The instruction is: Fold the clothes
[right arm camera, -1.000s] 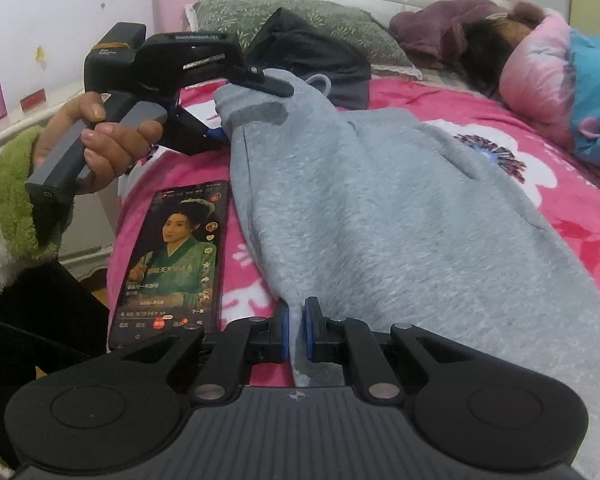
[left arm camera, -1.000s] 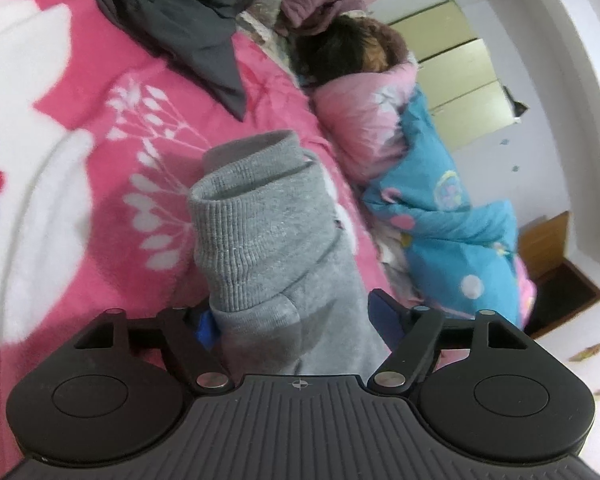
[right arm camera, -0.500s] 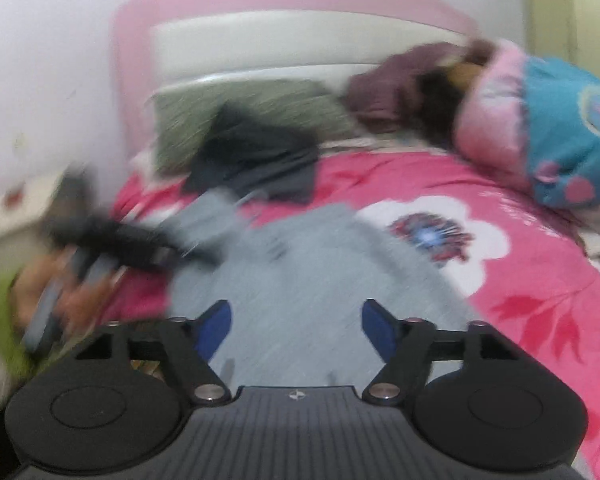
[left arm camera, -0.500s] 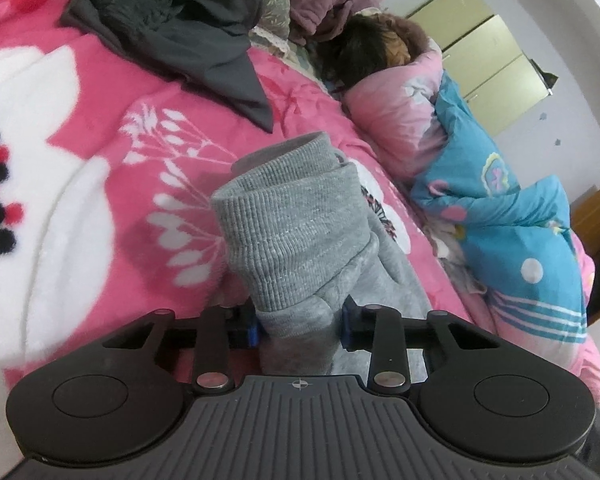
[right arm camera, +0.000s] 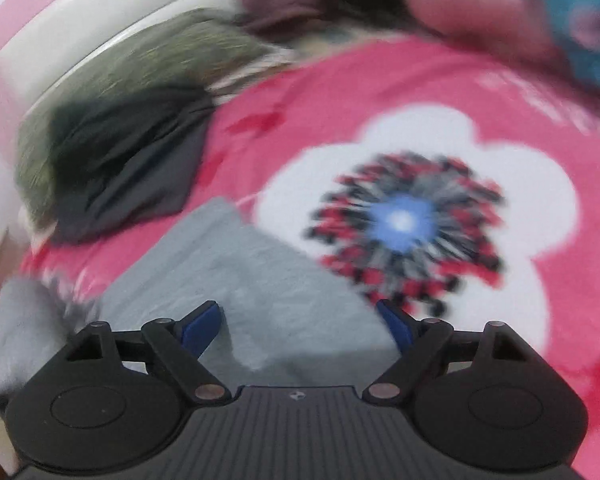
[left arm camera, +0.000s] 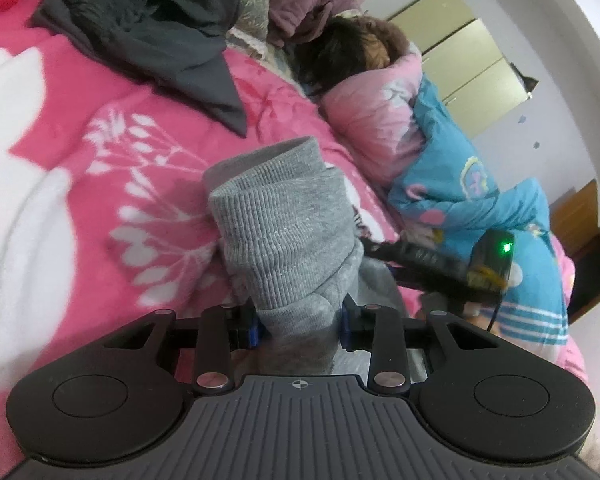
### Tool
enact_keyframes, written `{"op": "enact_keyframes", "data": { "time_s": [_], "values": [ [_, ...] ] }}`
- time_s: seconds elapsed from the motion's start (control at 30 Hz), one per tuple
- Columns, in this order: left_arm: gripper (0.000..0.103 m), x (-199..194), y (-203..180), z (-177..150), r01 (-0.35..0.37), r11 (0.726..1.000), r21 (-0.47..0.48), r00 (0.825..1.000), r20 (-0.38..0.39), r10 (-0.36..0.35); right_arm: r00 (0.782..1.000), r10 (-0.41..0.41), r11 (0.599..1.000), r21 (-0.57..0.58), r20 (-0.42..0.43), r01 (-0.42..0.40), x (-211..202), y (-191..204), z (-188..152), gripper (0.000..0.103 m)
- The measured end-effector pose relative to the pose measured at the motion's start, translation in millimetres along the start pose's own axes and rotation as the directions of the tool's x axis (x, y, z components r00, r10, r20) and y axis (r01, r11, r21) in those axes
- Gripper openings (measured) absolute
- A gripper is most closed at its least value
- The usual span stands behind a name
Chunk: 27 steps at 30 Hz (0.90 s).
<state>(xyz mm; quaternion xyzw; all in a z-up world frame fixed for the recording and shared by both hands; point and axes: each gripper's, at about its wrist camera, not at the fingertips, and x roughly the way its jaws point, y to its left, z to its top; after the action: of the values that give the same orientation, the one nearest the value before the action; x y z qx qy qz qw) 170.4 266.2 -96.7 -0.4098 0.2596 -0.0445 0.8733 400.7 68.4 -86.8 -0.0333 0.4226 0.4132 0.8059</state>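
Right gripper [right arm camera: 300, 322] has released the grey fleece garment [right arm camera: 256, 280] and swung across, jaws wide and empty. Left gripper [left arm camera: 299, 322] clamps its ribbed cuff [left arm camera: 284, 216]. Fold under way; next likely needs a fresh right-hand grasp.

A: The whole right wrist view is smeared. The flat grey fleece garment [right arm camera: 260, 280] runs under the right tool [right arm camera: 300, 326] and off the near edge.

B: And the dark grey cloth heap [right arm camera: 128, 168] at the far left?

A: Only a blurred mass. In the left wrist view, the other black tool [left arm camera: 440, 268] at the right is blurred too, partly hidden behind the grey ribbed cuff [left arm camera: 284, 224].
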Motion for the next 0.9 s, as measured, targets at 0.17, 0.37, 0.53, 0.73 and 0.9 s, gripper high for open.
{"op": "enact_keyframes", "data": {
  "time_s": [0.17,0.37,0.53,0.73,0.9],
  "values": [
    [0.028,11.0,-15.0,-1.3,-0.001,1.000,0.024,1.000,0.026,0.000,0.992,-0.116,0.946,-0.297,0.055,0.127,-14.8,46.4,-26.2,0.017],
    [0.027,2.9,-22.4,0.8,-0.036,0.999,0.037,0.993,0.114,0.032,0.945,-0.191,0.917,-0.294,0.266,0.268,-76.2,52.9,-5.3,0.006],
    [0.021,5.6,-11.5,4.0,-0.065,0.998,-0.002,0.993,0.100,0.065,0.884,-0.253,0.904,-0.231,0.393,0.361,-103.7,39.7,20.5,0.006],
    [0.015,25.1,2.3,2.6,-0.175,0.984,-0.014,0.984,-0.008,0.175,0.867,-0.383,0.879,-0.161,0.319,0.448,-56.8,-8.5,11.8,0.006],
    [0.010,13.5,-8.3,5.4,-0.168,0.985,0.036,0.984,0.066,0.166,0.848,-0.401,0.870,-0.146,0.346,0.470,-48.1,-7.7,16.6,0.006]
  ]
}}
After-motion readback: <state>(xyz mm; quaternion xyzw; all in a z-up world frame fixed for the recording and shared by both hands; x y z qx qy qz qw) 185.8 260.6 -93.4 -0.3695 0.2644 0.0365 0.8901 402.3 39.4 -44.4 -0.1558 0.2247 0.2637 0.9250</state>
